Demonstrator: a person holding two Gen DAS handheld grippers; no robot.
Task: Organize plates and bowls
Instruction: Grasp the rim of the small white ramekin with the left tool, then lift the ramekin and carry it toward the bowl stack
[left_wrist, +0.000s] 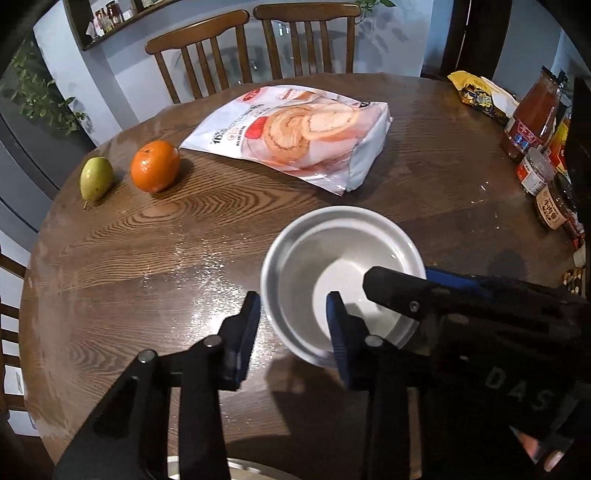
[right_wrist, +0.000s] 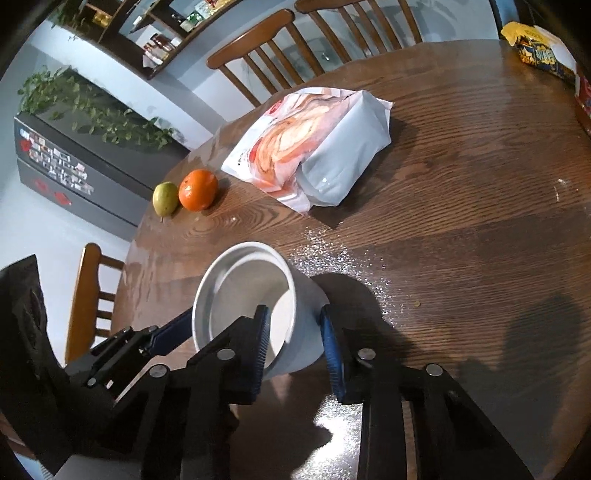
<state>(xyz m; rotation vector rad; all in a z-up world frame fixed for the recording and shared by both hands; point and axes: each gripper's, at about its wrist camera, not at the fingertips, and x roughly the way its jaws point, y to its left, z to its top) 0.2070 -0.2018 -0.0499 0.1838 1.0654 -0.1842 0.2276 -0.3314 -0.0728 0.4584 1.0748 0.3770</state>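
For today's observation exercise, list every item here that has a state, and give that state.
Bowl: upright, empty, rim straddled by both grippers.
Left gripper: one finger inside the bowl, one outside.
Right gripper: the same, on the opposite wall.
Bread bag: lying flat, sealed.
Orange: whole, unpeeled.
Pear: whole.
Sauce bottle: upright, capped.

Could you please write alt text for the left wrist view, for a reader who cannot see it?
Both grippers straddle opposite walls of a white bowl on a round wooden table: the left gripper at its near-left rim, the right gripper reaching in from the right. Behind lie a pear, an orange and a swiss-roll bag.
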